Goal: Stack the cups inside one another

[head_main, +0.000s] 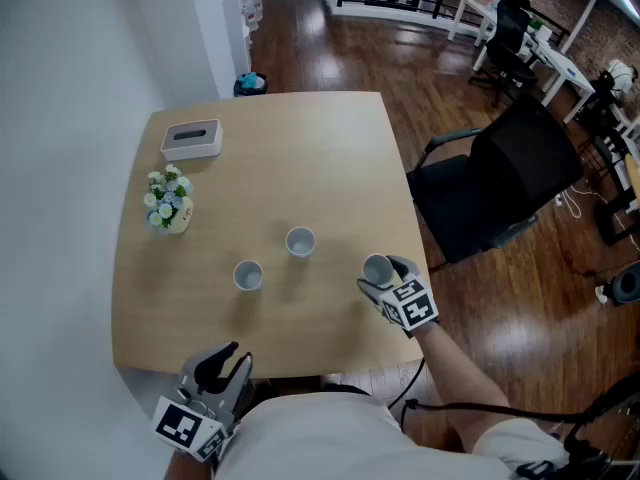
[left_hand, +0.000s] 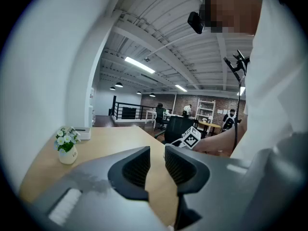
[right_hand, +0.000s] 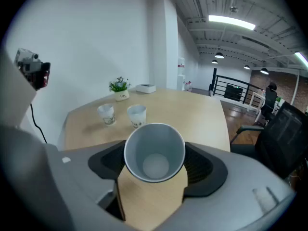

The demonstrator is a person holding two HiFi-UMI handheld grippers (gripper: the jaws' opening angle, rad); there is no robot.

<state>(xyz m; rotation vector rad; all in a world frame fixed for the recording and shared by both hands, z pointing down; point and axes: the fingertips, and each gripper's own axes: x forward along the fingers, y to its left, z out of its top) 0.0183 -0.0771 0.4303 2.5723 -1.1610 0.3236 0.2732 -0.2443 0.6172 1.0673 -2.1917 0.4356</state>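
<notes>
Two white paper cups stand upright on the wooden table (head_main: 300, 148): the left cup (head_main: 248, 275) (right_hand: 106, 113) and the right cup (head_main: 300, 241) (right_hand: 137, 115). A third white cup (head_main: 376, 265) (right_hand: 155, 150) is held off the table near its right front corner, mouth tipped toward the camera, with my right gripper (head_main: 383, 276) (right_hand: 156, 167) shut on its sides. My left gripper (head_main: 225, 366) (left_hand: 157, 166) hangs at the table's front left edge, its jaws nearly together with nothing between them.
A small pot of flowers (head_main: 168, 203) (left_hand: 66, 146) and a white tissue box (head_main: 191, 139) (right_hand: 146, 87) sit at the table's far left. A black office chair (head_main: 500, 183) stands to the table's right. A white wall (head_main: 60, 118) runs along the left.
</notes>
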